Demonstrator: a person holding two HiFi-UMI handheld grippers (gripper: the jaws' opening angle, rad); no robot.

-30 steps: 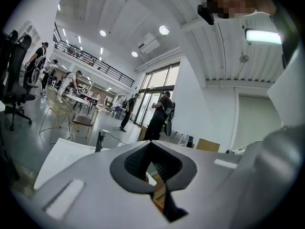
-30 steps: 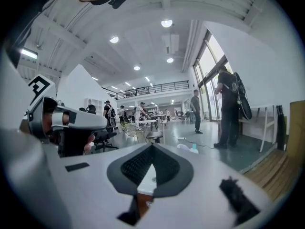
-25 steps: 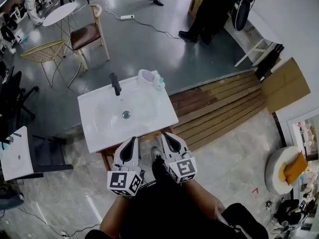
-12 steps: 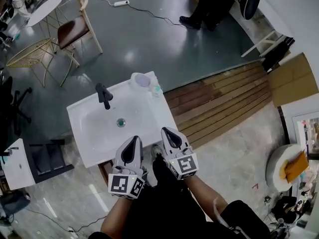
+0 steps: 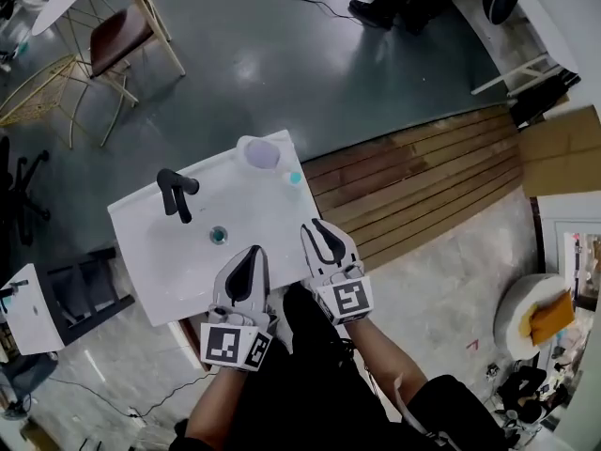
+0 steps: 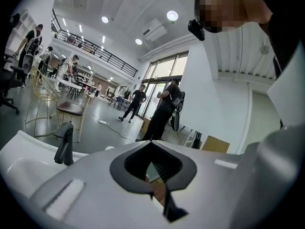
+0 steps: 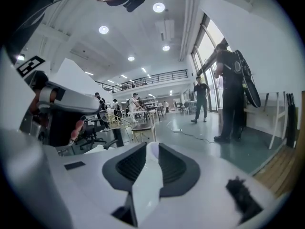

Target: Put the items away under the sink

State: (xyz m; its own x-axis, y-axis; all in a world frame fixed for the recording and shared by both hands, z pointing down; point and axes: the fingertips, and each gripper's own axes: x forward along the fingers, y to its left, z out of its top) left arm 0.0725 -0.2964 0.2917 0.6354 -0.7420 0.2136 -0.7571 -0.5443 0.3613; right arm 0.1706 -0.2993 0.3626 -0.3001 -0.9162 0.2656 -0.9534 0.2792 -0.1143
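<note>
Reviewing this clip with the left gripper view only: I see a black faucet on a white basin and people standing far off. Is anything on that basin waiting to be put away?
Observer: Yes. The head view shows a round white-and-lavender container and a small teal object next to each other at the back right corner of the white sink. What they are is too small to tell.
Reviewer: And the right gripper, is it carrying something?
Observer: No. The right gripper has just been opening its jaws. They stand apart with nothing between them, and only the white sink shows through the gap.
</note>
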